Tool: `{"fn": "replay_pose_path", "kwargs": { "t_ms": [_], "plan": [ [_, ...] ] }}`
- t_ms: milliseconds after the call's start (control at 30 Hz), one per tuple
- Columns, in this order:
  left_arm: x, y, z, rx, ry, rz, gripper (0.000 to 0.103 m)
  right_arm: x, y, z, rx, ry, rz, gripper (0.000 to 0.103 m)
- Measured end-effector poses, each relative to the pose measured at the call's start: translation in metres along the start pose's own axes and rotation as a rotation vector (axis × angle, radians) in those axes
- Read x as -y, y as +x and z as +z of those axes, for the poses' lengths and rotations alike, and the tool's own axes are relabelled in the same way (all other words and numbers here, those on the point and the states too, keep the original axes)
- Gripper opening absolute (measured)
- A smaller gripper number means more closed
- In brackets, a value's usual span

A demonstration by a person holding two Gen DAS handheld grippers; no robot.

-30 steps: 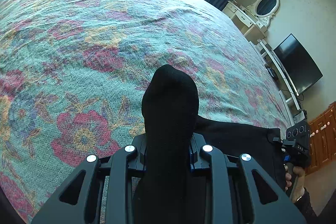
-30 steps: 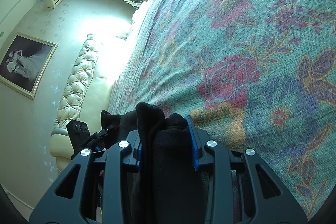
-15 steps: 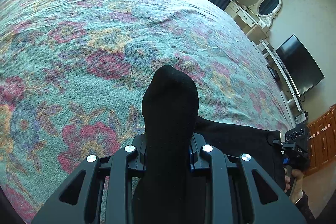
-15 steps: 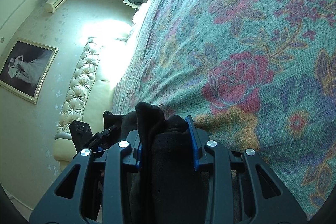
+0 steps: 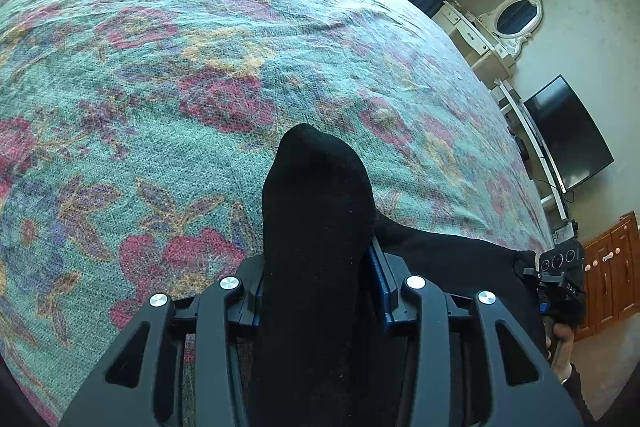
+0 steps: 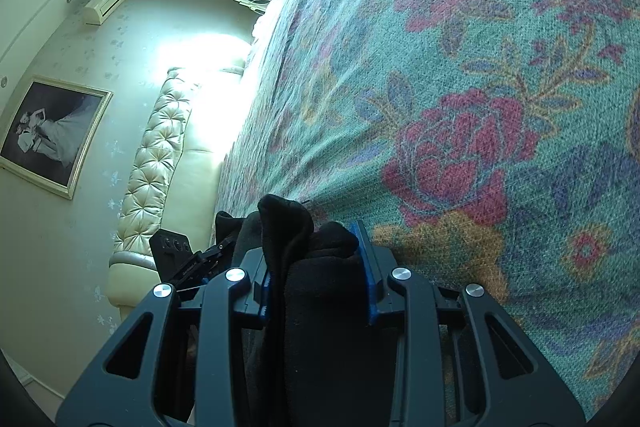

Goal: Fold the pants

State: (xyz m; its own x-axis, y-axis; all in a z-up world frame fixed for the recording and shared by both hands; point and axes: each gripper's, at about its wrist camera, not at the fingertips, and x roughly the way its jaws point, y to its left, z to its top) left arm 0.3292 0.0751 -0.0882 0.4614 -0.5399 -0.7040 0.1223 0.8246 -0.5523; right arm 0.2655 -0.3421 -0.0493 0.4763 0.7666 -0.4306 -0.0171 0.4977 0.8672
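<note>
Only the left view shows pants (image 5: 452, 263) spread flat.

My left wrist cam sits low behind its fingers, pitched down close over the teal floral woven bedspread (image 5: 168, 75), facing the window wall and the black wall-mounted TV (image 5: 568, 135). My right wrist cam is rolled, just as close, facing the cream tufted headboard (image 6: 160, 163). Both share the bedspread (image 6: 480, 67); each catches the other black handheld gripper unit (image 5: 560, 287) (image 6: 180, 255)
</note>
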Motion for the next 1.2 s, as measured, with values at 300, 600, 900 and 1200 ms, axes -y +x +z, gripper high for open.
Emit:
{"fn": "replay_pose_path", "kwargs": {
  "t_ms": [300,600,900,1200],
  "plan": [
    [-0.015,-0.026,-0.019,-0.010,-0.053,-0.138,0.067,0.008,-0.033,-0.007,0.000,0.042,0.030,0.049],
    [-0.038,-0.085,-0.101,-0.026,-0.131,-0.276,0.070,0.017,-0.098,-0.084,0.055,0.106,0.086,0.070],
    [-0.023,-0.100,-0.147,-0.046,-0.183,-0.341,0.077,-0.007,-0.083,-0.120,0.081,0.071,0.037,0.086],
    [-0.025,-0.098,-0.152,0.008,-0.245,-0.254,0.059,-0.017,-0.072,-0.131,0.069,0.067,-0.106,0.070]
  ]
}}
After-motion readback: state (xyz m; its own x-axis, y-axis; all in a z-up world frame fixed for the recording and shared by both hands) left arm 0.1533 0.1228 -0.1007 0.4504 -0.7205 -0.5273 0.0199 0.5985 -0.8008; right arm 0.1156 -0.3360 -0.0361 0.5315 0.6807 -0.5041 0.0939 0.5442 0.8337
